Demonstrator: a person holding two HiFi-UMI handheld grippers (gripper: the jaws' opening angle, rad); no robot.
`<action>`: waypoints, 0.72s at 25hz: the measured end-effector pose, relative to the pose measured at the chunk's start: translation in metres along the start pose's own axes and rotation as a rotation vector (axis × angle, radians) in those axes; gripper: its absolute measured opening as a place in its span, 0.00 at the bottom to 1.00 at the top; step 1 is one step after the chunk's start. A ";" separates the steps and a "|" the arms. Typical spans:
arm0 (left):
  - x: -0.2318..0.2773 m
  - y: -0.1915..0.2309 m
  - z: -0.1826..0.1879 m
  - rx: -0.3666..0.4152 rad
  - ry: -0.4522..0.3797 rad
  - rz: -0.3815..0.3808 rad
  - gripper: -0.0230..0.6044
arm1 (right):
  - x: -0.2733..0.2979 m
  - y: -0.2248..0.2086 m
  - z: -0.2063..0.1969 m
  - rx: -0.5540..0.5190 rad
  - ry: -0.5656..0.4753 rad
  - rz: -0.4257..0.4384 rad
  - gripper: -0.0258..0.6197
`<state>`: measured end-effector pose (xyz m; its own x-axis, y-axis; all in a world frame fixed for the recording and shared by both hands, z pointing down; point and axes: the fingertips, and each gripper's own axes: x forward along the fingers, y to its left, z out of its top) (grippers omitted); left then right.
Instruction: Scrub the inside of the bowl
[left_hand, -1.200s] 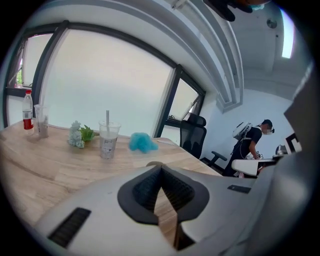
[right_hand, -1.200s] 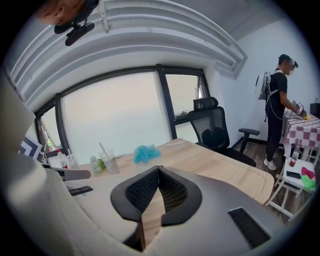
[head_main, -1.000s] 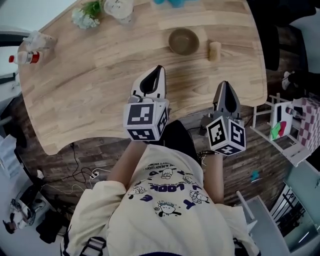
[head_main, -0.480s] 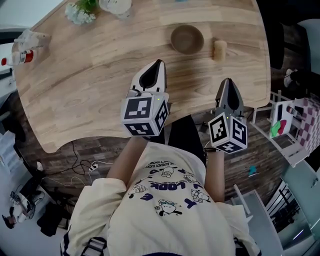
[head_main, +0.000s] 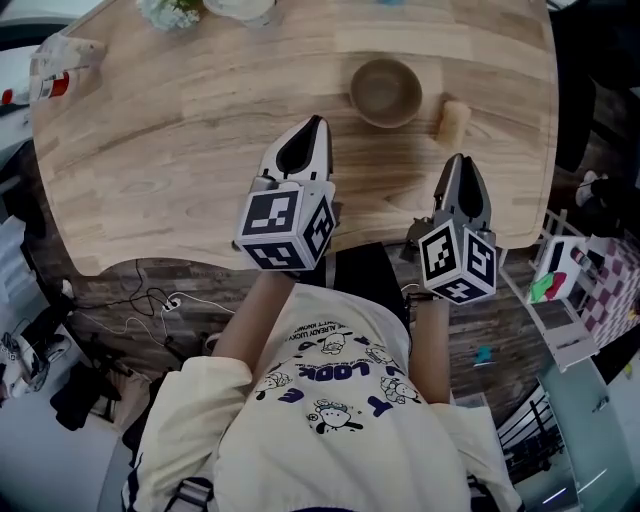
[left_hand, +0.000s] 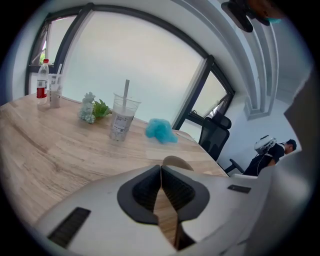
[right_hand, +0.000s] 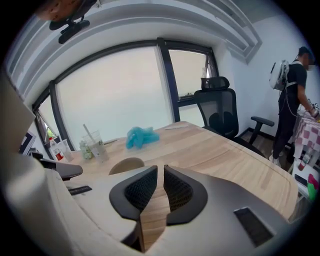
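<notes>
Bowl first: how many, and where?

One brown bowl (head_main: 386, 92), upright on the wooden bench (head_main: 180, 150), out ahead of both grippers.

What else is there to count?

One small tan block (head_main: 455, 119) just to the right of the bowl, not touching it. Beyond the bowl, seen from the left gripper view, are one clear plastic cup with a straw (left_hand: 121, 118), one crumpled blue cloth (left_hand: 160, 131) and one little bunch of flowers (left_hand: 92, 108). One bottle with a red label (left_hand: 43, 86) stands far off to the bowl's left. And there are two grippers.

Where are they from the bowl?

The left gripper (head_main: 313, 125) hangs on the person's side of the bowl and a little to its left, near it but apart. The right gripper (head_main: 457, 160) is on the person's side too, off to the bowl's right, just short of the tan block.

Left fingers?

The left fingers (left_hand: 145, 192) are closed, tips meeting, with nothing between them.

Right fingers?

The right fingers (right_hand: 180, 192) have just been opening and now stand a narrow slit apart. Only bare bench shows through the gap, so they hold nothing and touch nothing.
</notes>
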<state>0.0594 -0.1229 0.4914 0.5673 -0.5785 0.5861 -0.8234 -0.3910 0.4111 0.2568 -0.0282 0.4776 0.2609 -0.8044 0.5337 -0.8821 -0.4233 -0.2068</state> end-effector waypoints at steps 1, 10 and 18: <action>0.003 -0.001 0.000 -0.007 -0.001 0.007 0.09 | 0.004 -0.001 -0.001 -0.007 0.009 0.009 0.11; 0.036 -0.007 -0.004 -0.038 0.027 0.071 0.13 | 0.034 -0.022 0.000 0.005 0.067 0.052 0.12; 0.063 -0.003 -0.006 -0.049 0.067 0.112 0.21 | 0.046 -0.020 -0.011 -0.001 0.126 0.100 0.24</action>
<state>0.0976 -0.1538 0.5311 0.4728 -0.5669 0.6746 -0.8810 -0.2906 0.3733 0.2819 -0.0522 0.5153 0.1208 -0.7834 0.6097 -0.9016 -0.3435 -0.2628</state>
